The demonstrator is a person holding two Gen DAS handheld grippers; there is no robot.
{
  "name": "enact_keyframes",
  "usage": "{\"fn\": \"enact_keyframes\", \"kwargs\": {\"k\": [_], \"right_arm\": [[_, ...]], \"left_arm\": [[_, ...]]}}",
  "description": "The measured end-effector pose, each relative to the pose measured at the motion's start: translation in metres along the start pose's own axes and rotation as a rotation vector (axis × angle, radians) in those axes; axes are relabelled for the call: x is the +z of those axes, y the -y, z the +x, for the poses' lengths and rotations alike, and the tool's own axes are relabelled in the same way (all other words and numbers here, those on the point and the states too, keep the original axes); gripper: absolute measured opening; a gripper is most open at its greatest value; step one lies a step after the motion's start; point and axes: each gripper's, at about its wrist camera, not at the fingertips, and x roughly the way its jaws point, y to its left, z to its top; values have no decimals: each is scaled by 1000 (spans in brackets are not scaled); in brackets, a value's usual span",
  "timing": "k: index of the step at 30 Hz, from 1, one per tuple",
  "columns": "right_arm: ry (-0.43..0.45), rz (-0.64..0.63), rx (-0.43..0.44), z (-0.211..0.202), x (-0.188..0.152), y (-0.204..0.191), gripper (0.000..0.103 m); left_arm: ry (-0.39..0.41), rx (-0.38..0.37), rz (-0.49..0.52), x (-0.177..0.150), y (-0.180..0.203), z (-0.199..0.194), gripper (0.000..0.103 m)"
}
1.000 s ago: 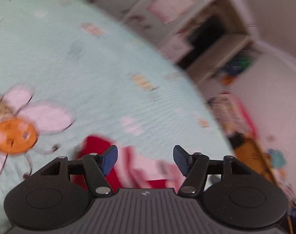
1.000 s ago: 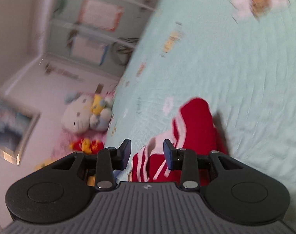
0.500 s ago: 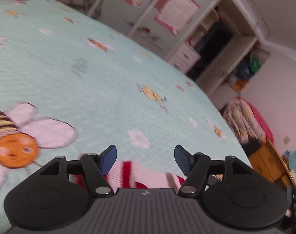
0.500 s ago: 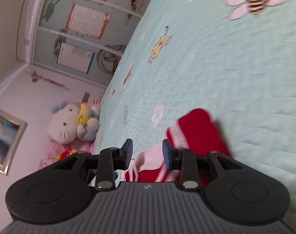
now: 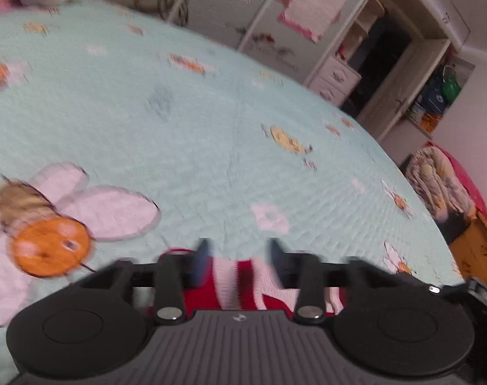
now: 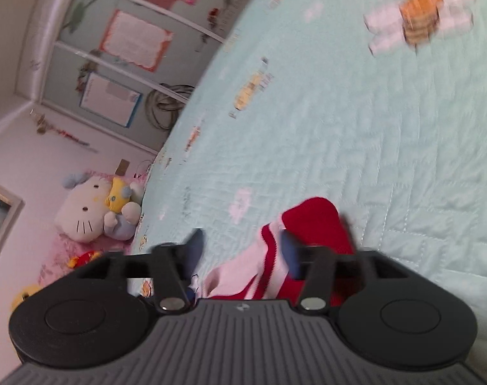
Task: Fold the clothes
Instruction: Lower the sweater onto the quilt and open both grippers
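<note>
A red-and-white striped knit garment [image 6: 310, 224] lies bunched on a bed [image 5: 211, 122], near the edge closest to both cameras, apparently just set down mid-fold; the left gripper [image 5: 238, 250] hovers over it with jaws apart, pads clear of the cloth, holding nothing; the right gripper [image 6: 240, 247] has just been opening, its jaws spread with a white fold lying loosely between them, gripped by neither pad; the garment looks soft, ribbed and floppy, likely to slump; the bedspread [image 6: 355, 134] is pale mint quilting, stitched in rows, printed with bees and flowers.
</note>
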Motion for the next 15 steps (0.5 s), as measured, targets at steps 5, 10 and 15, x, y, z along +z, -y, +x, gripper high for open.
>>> {"fn": "enact_keyframes", "kwargs": {"k": [5,10,15], "right_arm": [[-47,-158,-106,-34,-10,-34,78],[-271,-340,-395,-46,-38,-66,81],[-446,-426,-478,-56,-56,-102,81]], "left_arm": [[-46,-12,78,4,14,-61,76],[-273,71,122,0,30,-84,95],[-495,199,337,2,65,-91,102]]}}
